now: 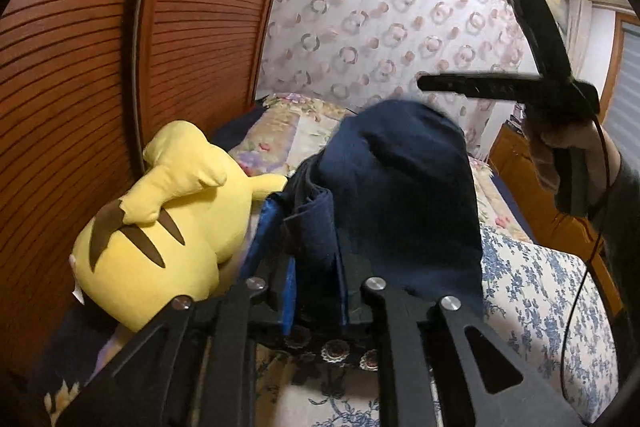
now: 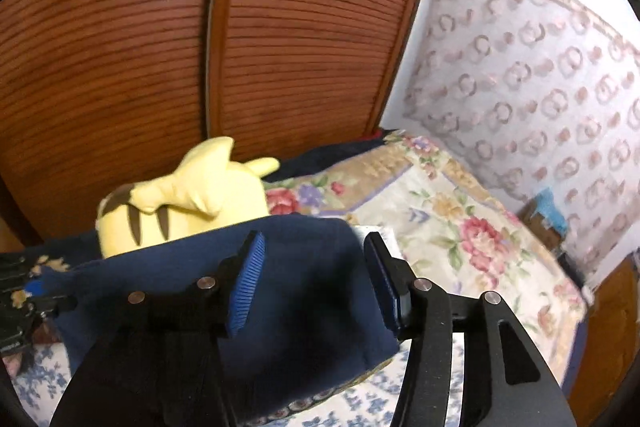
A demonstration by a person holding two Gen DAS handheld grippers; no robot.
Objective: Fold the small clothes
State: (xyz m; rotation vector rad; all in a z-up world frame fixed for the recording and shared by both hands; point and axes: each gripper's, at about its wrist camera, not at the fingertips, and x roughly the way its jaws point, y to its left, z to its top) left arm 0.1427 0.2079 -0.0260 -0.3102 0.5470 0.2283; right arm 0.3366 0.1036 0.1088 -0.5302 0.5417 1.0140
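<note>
Mid-fold: left tool (image 1: 316,291) pinching bunched dark navy cloth garment (image 1: 400,195) lifted above floral-quilted bed (image 1: 552,291), right tool (image 2: 316,279) spread wide and empty over it; next, probably gripping the free edge, then laying flat.

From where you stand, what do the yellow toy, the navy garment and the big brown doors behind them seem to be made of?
Yellow toy: soft plush, matte and slightly fuzzy, with stitched seams and a puffy stuffed shape. Navy garment: woven or knit cloth, probably cotton, matte; it drapes and creases. Brown doors: apparently varnished wood, with a slight sheen on the horizontal slats.
</note>
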